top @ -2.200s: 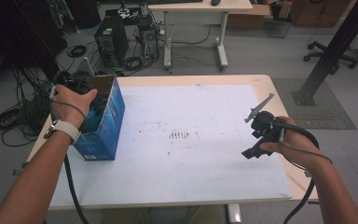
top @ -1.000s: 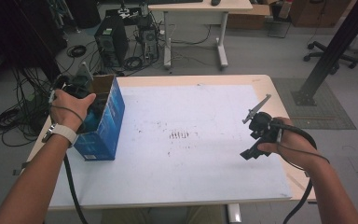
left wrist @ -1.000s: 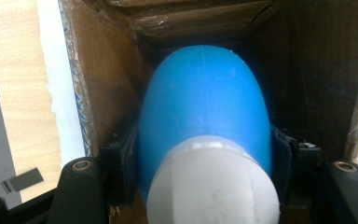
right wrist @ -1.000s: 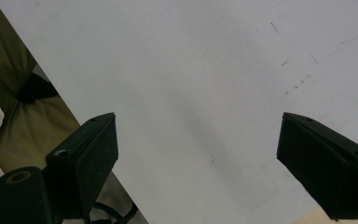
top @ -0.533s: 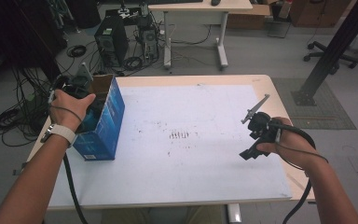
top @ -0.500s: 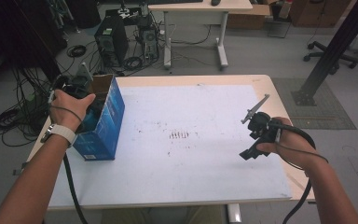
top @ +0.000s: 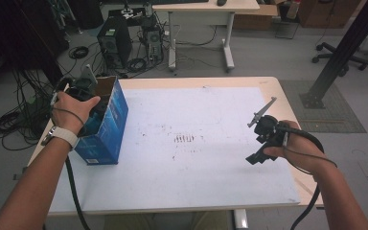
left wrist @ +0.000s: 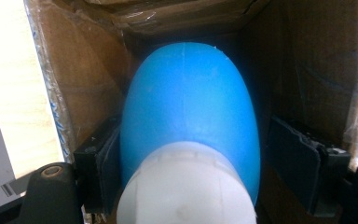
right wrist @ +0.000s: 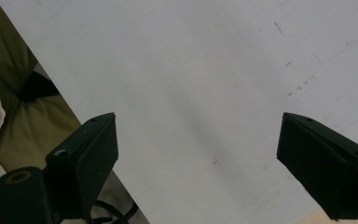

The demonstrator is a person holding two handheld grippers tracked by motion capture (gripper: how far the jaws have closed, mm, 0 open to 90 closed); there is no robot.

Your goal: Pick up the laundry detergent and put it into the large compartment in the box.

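**Releasing a blue bottle inside the carton**

Reaching down into the blue carton (top: 106,128), our left hand-held gripper (left wrist: 196,177) has just been opening: its jaws now stand to either side of a blue bottle (left wrist: 191,112) with a white cap (left wrist: 186,186). The right pad is clearly apart from the bottle; the left one sits just beside it, so the bottle is released rather than clamped. We can read no brand or label on the bottle from here; its blue body is plain, with a faint seam up the middle.

Brown cardboard walls close in tightly around the bottle on all sides, leaving little room for the jaws inside the carton. In the high view the carton stands upright at the left edge of the surface (top: 211,191), its top flap raised. Some light print runs along the carton's lower blue face, too small for us to read.

Our right hand-held gripper (right wrist: 196,158) hangs released, jaws wide and nothing between them, over the white sheet near the right edge of the surface. Between the two hands the sheet lies open, marked with faint scuffs and a small cluster of dark strokes (top: 184,139) near its middle, not legible as writing.
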